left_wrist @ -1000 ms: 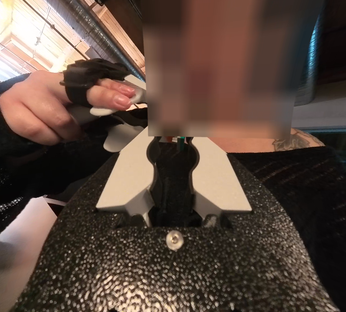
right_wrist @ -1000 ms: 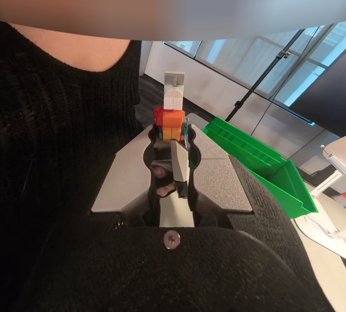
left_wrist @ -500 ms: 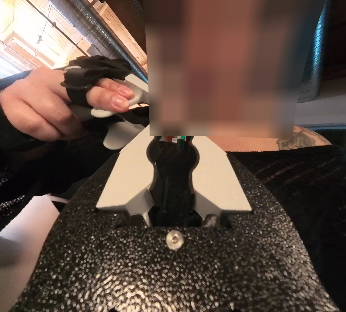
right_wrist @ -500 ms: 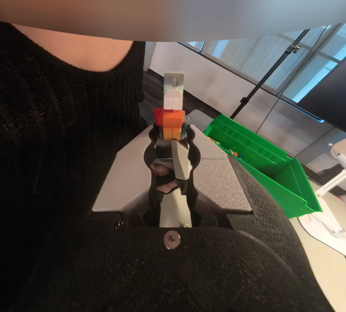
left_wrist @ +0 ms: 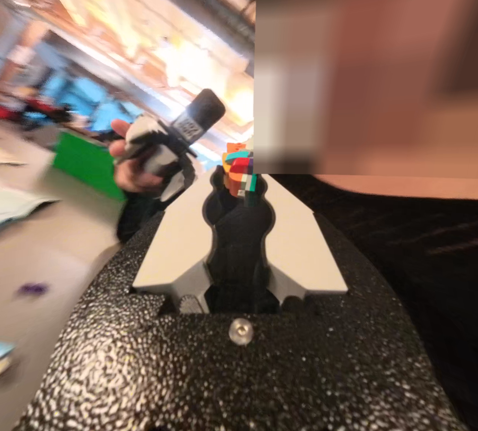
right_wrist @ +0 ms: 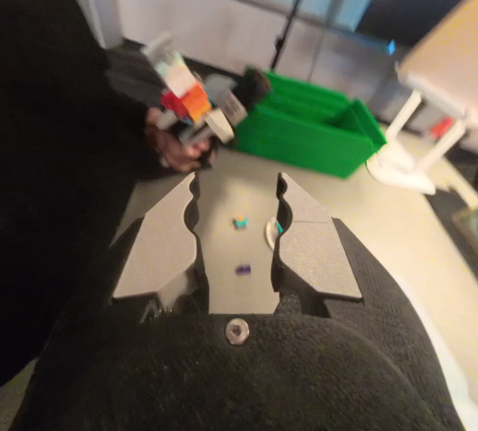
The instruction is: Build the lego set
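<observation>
Holding the small multicoloured lego model (left_wrist: pixel 239 172) of red, orange and teal bricks at its fingertips, the left gripper (left_wrist: pixel 239 185) is closed on it. The right gripper (right_wrist: pixel 238 178) stands wide apart and empty above the beige desk (right_wrist: pixel 336 211), where loose small bricks (right_wrist: pixel 240 222) lie near the green plastic bin (right_wrist: pixel 297 139).

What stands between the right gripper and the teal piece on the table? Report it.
Nothing visible. The teal piece lies on the table, framed by the jaws of the open right gripper; a purple piece lies apart from it.
</observation>
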Tool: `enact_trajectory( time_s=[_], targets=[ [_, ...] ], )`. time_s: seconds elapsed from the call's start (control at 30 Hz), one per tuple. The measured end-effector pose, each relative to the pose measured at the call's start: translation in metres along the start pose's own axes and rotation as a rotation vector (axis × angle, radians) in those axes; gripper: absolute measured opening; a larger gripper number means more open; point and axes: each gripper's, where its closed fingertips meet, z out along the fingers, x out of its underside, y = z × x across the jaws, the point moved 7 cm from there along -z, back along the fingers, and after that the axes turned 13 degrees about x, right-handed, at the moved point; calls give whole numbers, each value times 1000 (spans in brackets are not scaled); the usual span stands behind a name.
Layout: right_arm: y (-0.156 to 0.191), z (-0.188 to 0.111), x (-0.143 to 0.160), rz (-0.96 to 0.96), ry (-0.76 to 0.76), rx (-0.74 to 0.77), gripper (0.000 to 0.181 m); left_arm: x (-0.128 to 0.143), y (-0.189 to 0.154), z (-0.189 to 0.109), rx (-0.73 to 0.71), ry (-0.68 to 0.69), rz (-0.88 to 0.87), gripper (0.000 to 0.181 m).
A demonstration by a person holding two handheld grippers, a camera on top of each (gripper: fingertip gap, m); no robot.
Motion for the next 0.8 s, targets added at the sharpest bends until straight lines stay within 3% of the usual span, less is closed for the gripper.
enact_trajectory(
  time_s=[0.1,0.2,0.37,0.57,0.8],
  targets=[
    [-4,3,47,78,245,78,48,4,1,-11,-311,194,161,23],
    [-1,9,80,161,397,115,39,6,0,-20,-513,303,283,23],
    [1,17,96,373,493,244,26,4,-2,-33,-770,405,455,23],
    [14,20,100,450,562,423,31,8,-1,-38,-967,503,638,23],
    [16,27,100,401,598,538,18,12,5,-38,-968,555,635,23]
  ],
)
